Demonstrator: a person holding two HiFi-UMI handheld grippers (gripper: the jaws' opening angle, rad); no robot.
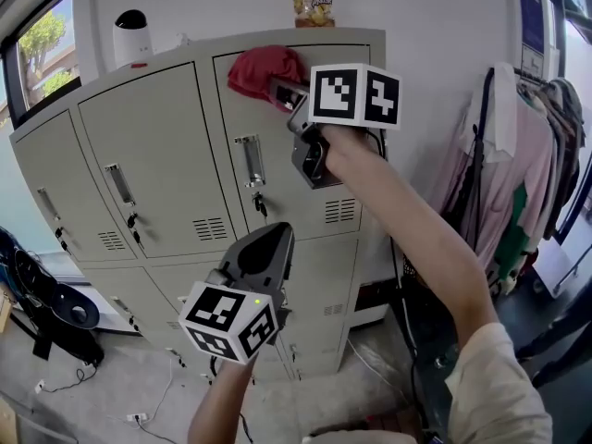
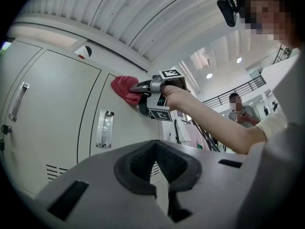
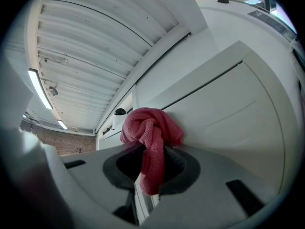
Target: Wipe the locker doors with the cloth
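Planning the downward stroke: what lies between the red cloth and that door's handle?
Nothing: bare door panel runs from the cloth, held by the right gripper, down to the handle, as the head view shows.

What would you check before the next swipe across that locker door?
1. Cloth grip: ok. The right gripper has its jaws shut on the red cloth.
2. Cloth contact: ok. It presses on the upper right door near its top edge.
3. Left gripper: ok. Shut, empty, held away from the lockers.
4. Door handle: not ok. It lies below the cloth, in a downward swipe's path.
5. Bag on the locker top: ok, apart from the cloth.
6. Door already clean: cannot tell.
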